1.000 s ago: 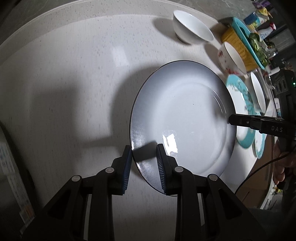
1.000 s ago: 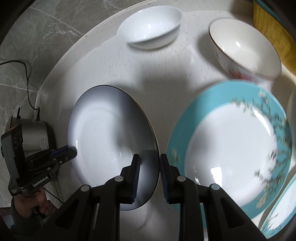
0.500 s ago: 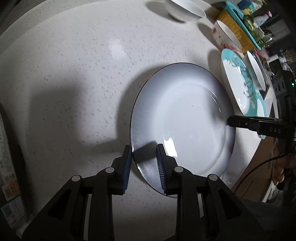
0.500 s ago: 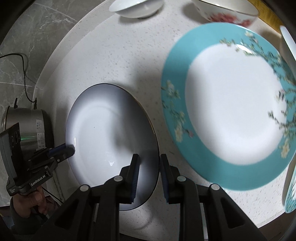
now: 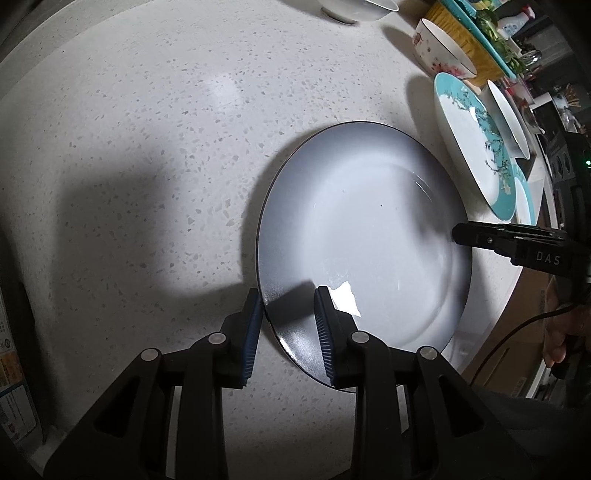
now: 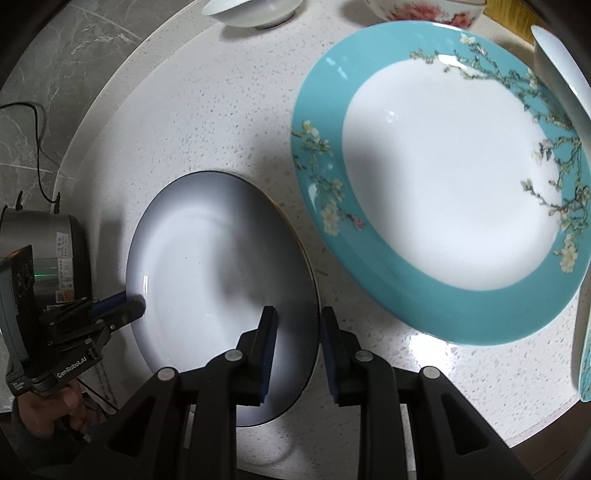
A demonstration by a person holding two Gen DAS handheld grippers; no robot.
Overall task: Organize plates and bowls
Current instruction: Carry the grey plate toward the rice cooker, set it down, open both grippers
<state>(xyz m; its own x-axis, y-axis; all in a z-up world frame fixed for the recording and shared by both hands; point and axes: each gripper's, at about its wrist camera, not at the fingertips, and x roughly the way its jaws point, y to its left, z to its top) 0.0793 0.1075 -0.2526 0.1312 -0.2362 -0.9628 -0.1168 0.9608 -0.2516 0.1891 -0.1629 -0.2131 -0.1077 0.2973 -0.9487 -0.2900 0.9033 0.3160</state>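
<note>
Both claws are carrying the grey plate (image 5: 364, 236) lower and nearer the worktop's (image 5: 147, 147) front edge; left claw (image 5: 288, 332) and right claw (image 6: 297, 350) are clamping opposite rims, teal plate (image 6: 443, 177) lying just right.

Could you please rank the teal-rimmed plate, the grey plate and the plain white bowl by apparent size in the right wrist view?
1. Teal-rimmed plate: largest.
2. Grey plate: clearly smaller in this view, with both tools at its rim.
3. Plain white bowl: smallest, but cut off by the frame's top edge and farther away, so unsure.
</note>
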